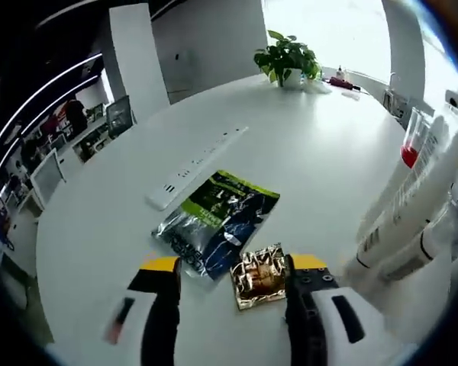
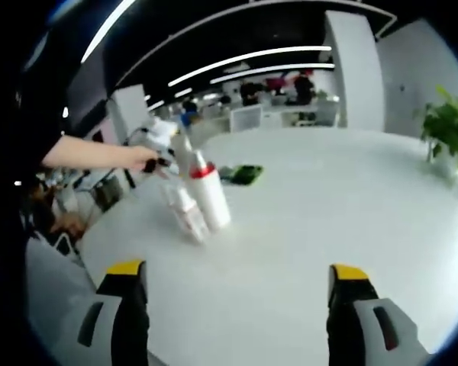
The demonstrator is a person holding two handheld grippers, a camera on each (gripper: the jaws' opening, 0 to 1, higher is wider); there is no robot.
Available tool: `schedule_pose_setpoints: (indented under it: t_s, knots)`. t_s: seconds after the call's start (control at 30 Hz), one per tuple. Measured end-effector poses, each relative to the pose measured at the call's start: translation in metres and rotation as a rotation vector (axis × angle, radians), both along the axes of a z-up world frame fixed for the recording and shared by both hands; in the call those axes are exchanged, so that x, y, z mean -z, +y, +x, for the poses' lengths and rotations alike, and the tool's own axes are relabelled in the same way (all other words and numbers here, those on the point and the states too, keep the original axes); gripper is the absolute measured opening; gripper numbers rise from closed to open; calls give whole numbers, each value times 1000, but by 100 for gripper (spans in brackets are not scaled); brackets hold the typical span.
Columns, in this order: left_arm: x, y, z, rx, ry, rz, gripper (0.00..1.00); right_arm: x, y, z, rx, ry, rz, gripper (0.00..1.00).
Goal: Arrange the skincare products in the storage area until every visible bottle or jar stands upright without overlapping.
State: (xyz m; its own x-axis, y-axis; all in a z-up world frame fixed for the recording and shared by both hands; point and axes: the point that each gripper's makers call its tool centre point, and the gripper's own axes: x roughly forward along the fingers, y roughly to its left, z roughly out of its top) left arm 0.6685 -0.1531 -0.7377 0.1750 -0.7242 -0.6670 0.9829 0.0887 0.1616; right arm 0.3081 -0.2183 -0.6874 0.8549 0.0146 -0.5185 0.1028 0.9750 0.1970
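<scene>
My left claw hovers low over the white tabletop, its yellow-tipped jaws apart and holding nothing; just ahead of them lies a small gold sachet, touching the corner of a larger dark foil packet with green and blue print; beyond the packet a white power strip lies flat; at the right edge of the left gripper view stand the skincare products, a tall white tube with a barcode near its foot and a second white tube close beside it, both leaning in the fisheye; a clear tube with a red cap rises behind them; far across the tabletop sits a potted plant.

My right claw is likewise spread wide and empty above bare tabletop; farther on, the right gripper view shows a white bottle with a red band and a smaller clear bottle touching it; a person's hand reaches in from the left beside them; a green packet lies behind.
</scene>
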Motion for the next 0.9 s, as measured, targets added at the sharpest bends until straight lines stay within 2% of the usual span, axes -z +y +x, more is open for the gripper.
schedule_pose_setpoints:
  t_s: [0.2,0.3,0.33,0.4,0.6,0.67,0.73,0.77,0.8,0.9]
  knots:
    - [11,-22,0,66,-42,25,54,0,-2,-2,24,-8,13,95]
    - [17,-32,2,83,-41,19,54,1,-3,-3,33,-5,22,95]
    - [19,-35,2,86,-37,21,54,-2,-5,-2,47,-22,33,95]
    - [23,-38,4,86,-45,33,53,-6,-9,-1,62,-45,42,95]
    - [33,-40,4,152,-121,103,49,-2,-12,4,61,-38,39,94]
    - [30,-46,3,151,-116,84,47,-2,-12,5,63,-43,42,94]
    - [31,-48,2,154,-100,91,42,-1,-12,6,64,-43,45,94]
    - [35,-48,1,146,-67,101,34,0,-11,7,64,-42,47,94]
    - [36,-49,0,152,-61,99,29,1,-10,7,61,-41,48,94]
    - [39,-49,-7,158,-10,88,17,4,-10,5,58,-29,48,94]
